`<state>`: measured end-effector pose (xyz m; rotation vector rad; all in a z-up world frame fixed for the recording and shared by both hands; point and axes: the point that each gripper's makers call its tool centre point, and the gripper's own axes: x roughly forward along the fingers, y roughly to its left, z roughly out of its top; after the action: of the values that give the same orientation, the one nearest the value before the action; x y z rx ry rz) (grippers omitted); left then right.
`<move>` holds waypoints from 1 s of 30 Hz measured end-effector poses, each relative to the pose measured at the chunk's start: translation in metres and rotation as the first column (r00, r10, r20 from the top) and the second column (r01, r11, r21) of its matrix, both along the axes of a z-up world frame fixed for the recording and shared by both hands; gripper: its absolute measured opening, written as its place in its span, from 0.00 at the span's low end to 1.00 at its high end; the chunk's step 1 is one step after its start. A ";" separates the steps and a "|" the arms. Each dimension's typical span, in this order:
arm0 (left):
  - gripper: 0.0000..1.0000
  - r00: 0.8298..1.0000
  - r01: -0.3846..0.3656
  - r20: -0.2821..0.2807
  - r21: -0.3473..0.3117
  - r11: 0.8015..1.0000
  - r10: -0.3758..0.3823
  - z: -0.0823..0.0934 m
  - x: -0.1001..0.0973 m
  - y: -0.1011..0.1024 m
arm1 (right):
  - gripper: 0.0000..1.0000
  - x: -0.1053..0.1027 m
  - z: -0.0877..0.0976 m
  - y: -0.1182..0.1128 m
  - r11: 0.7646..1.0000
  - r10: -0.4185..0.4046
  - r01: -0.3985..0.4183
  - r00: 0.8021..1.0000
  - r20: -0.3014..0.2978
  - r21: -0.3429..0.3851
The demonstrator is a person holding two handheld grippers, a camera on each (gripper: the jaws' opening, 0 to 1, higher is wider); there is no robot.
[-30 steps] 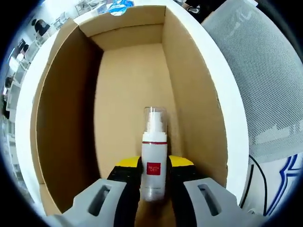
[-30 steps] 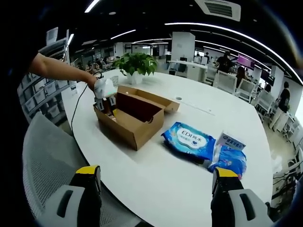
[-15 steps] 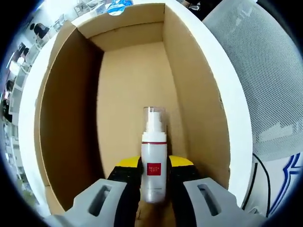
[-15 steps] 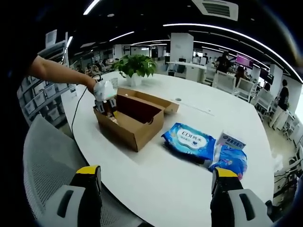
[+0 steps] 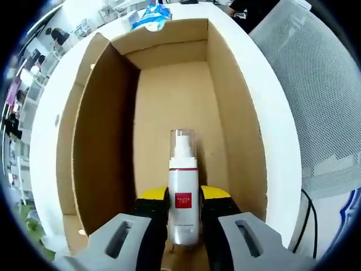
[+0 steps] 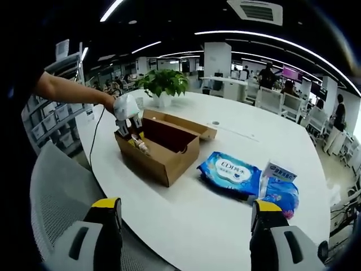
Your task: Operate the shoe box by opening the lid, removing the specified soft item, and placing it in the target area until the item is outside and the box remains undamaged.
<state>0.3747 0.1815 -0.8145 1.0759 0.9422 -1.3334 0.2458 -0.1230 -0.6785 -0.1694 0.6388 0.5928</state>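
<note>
Lifted slightly since a second ago, the left gripper now holds the white pump bottle higher above the floor of the open cardboard shoe box, its jaws pinching the bottle's body. From the right gripper view, that bottle sits at the box's near end on the white table; a blue wipes pack lies further right. The right gripper has its jaws spread wide, holding nothing.

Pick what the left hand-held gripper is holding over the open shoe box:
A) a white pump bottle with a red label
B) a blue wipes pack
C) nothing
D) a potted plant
A: the left hand-held gripper is clamped on the white pump bottle above the open shoe box.
</note>
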 end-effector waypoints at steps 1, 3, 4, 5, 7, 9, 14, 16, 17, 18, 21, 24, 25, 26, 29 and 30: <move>0.19 1.000 -0.018 0.000 0.001 1.000 0.018 0.001 0.000 0.000 | 0.95 0.000 0.000 0.002 1.000 0.004 -0.004 1.000 0.000 0.005; 0.19 1.000 -0.018 0.009 -0.006 1.000 0.018 0.004 0.001 -0.001 | 0.94 0.001 0.001 0.004 1.000 0.010 -0.010 1.000 -0.001 0.007; 0.19 1.000 -0.024 0.014 -0.010 1.000 0.024 0.006 0.001 -0.001 | 0.94 0.000 0.000 0.006 1.000 0.014 -0.014 1.000 -0.004 0.007; 0.19 1.000 -0.026 0.017 -0.014 1.000 0.027 0.007 0.001 -0.002 | 0.94 0.001 0.000 0.008 1.000 0.016 -0.016 1.000 -0.003 0.007; 0.19 0.999 -0.035 0.021 -0.027 0.999 0.035 0.011 0.001 -0.005 | 0.93 0.001 0.001 0.011 1.000 0.021 -0.021 1.000 -0.003 0.011; 0.19 0.998 -0.046 0.029 -0.039 0.998 0.047 0.014 0.002 -0.008 | 0.93 0.001 0.001 0.014 1.000 0.027 -0.027 1.000 -0.002 0.016; 0.19 0.997 -0.049 0.049 -0.075 0.996 0.052 0.024 0.003 -0.015 | 0.93 0.003 0.002 0.020 0.999 0.027 -0.028 1.000 0.002 0.031; 0.19 0.997 -0.052 0.055 -0.092 0.994 0.057 0.029 0.003 -0.019 | 0.93 0.004 0.002 0.022 0.999 0.028 -0.028 1.000 0.002 0.033; 0.19 0.997 -0.052 0.057 -0.097 0.994 0.058 0.031 0.003 -0.020 | 0.93 0.004 0.002 0.024 0.999 0.029 -0.029 1.000 0.004 0.037; 0.19 0.996 -0.052 0.061 -0.106 0.993 0.059 0.033 0.003 -0.022 | 0.92 0.005 0.003 0.025 0.999 0.030 -0.031 1.000 0.004 0.039; 0.19 0.996 -0.046 0.074 -0.128 0.991 0.056 0.039 0.002 -0.028 | 0.92 0.006 0.004 0.030 0.998 0.036 -0.036 0.999 0.009 0.052; 0.19 0.995 -0.040 0.088 -0.150 0.988 0.054 0.044 0.002 -0.035 | 0.91 0.008 0.004 0.034 0.997 0.038 -0.038 0.999 0.010 0.066; 0.19 0.995 -0.038 0.090 -0.155 0.987 0.052 0.045 0.001 -0.037 | 0.91 0.008 0.004 0.035 0.997 0.037 -0.038 0.999 0.009 0.068; 0.19 0.994 -0.035 0.093 -0.159 0.987 0.050 0.047 0.001 -0.038 | 0.89 0.009 0.004 0.037 0.997 0.037 -0.038 0.999 0.007 0.071; 0.19 0.993 -0.024 0.108 -0.182 0.983 0.044 0.053 0.000 -0.045 | 0.87 0.010 0.005 0.040 0.996 0.035 -0.035 0.999 0.008 0.086; 0.19 0.993 -0.019 0.113 -0.189 0.982 0.041 0.055 0.000 -0.048 | 0.86 0.011 0.004 0.041 0.995 0.034 -0.035 0.999 0.007 0.089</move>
<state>0.3747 0.1339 -0.7596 0.9793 0.7290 -1.2926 0.2566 -0.0818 -0.6741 -0.0983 0.6041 0.6528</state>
